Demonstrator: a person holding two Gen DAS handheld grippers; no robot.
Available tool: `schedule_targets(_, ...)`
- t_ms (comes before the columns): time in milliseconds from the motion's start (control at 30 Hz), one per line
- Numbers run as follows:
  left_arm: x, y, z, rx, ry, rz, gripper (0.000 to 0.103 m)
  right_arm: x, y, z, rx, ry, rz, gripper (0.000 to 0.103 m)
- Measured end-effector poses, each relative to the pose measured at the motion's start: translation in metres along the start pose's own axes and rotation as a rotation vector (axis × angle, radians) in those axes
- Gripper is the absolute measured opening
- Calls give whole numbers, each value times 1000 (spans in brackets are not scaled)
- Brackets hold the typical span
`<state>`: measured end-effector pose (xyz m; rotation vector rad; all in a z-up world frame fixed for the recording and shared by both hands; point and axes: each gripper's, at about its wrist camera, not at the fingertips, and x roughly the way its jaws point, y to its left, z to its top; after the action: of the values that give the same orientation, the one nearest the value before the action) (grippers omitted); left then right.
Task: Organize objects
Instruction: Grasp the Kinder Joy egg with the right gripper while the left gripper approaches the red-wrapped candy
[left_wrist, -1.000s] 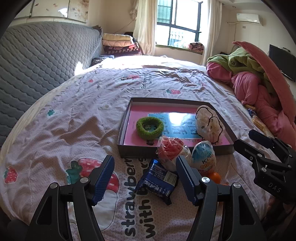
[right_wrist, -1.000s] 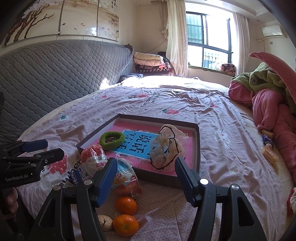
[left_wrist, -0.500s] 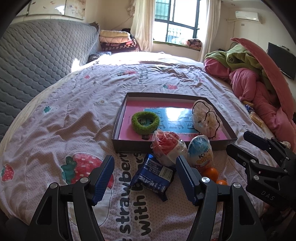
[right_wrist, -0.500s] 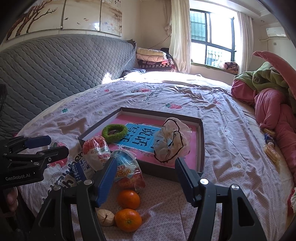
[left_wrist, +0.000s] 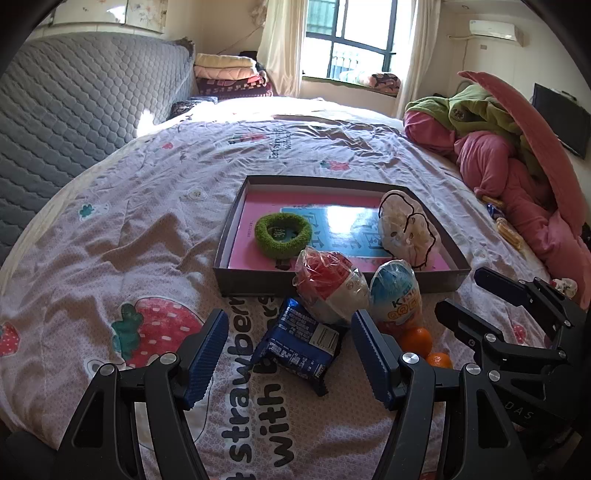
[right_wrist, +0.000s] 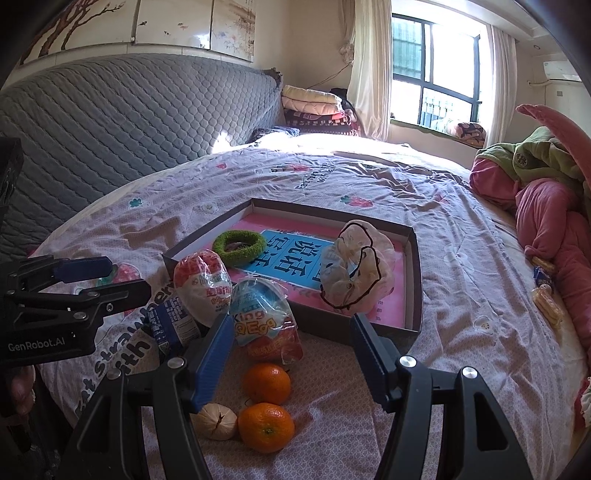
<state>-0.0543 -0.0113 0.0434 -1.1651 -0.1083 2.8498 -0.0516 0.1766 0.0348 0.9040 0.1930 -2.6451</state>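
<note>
Left wrist view: your left gripper (left_wrist: 288, 354) sat released, jaws spread with nothing pinched, hovering low centre of the frame over the blue snack pack (left_wrist: 299, 345) on the bedsheet (left_wrist: 110, 240). Compared with a second ago almost nothing changed: the frame tipped slightly, the pack and the two wrapped eggs, red one (left_wrist: 328, 288) and blue one (left_wrist: 397, 295), stayed put against the near wall of the tray (left_wrist: 332, 282). Green ring (left_wrist: 282, 234) and the cream scrunchie (left_wrist: 406, 229) were already inside the tray, centre frame. Your right gripper (left_wrist: 491, 302) showed at the right edge, jaws apart. Right wrist view: right gripper (right_wrist: 288, 354) was released too, empty, with the upper orange (right_wrist: 266, 383) showing between its fingers lower centre, the second orange (right_wrist: 266, 427) and a pale nut-like item (right_wrist: 216, 421) just below. No item moved here either; the left gripper (right_wrist: 92, 278) held at the left edge. My read: you were lining up, not grasping, so five or six items outside the tray were still to be loaded. The blue pack looked like the left's next pick, the oranges the right's.
</note>
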Motion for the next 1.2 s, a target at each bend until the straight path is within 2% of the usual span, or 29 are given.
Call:
schedule_targets(400, 7, -8, 2, -5, -2, -25, 70, 11, 9, -6, -41, 32, 6, 64)
schedule_targets(1200, 39, 1, 6, -83, 72, -110, 70, 28, 15, -13, -73, 73, 11, 64)
